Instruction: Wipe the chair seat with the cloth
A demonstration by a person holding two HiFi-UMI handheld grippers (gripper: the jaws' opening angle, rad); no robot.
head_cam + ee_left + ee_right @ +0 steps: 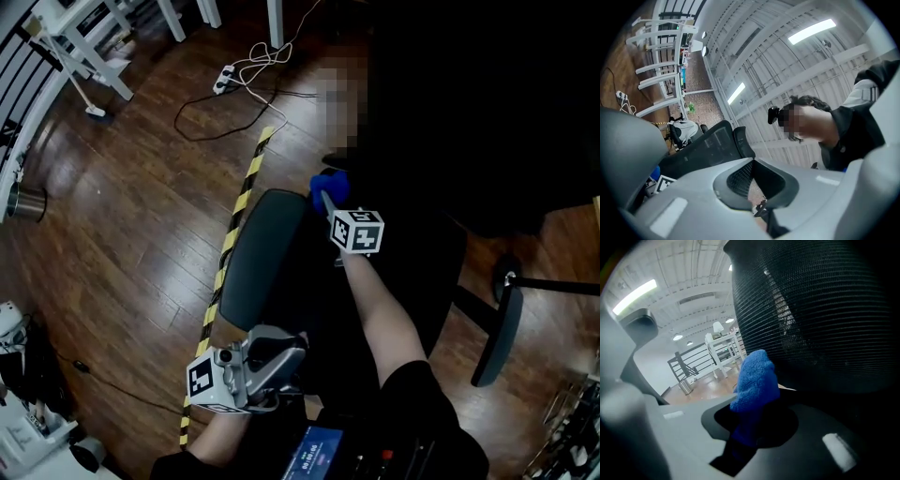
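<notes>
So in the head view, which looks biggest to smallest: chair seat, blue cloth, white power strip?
1. chair seat, by far the largest
2. blue cloth
3. white power strip, though it lies farther from the camera, so its real size is unsure

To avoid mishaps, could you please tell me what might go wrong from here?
1. The right claw is shut on the blue cloth close to the mesh backrest; its hard tips might snag the mesh.
2. The cloth is bunched into a wad, so it may clean only a narrow strip of the chair seat.
3. The left claw is shut on nothing and does not steady the chair, which could shift when pushed.
</notes>
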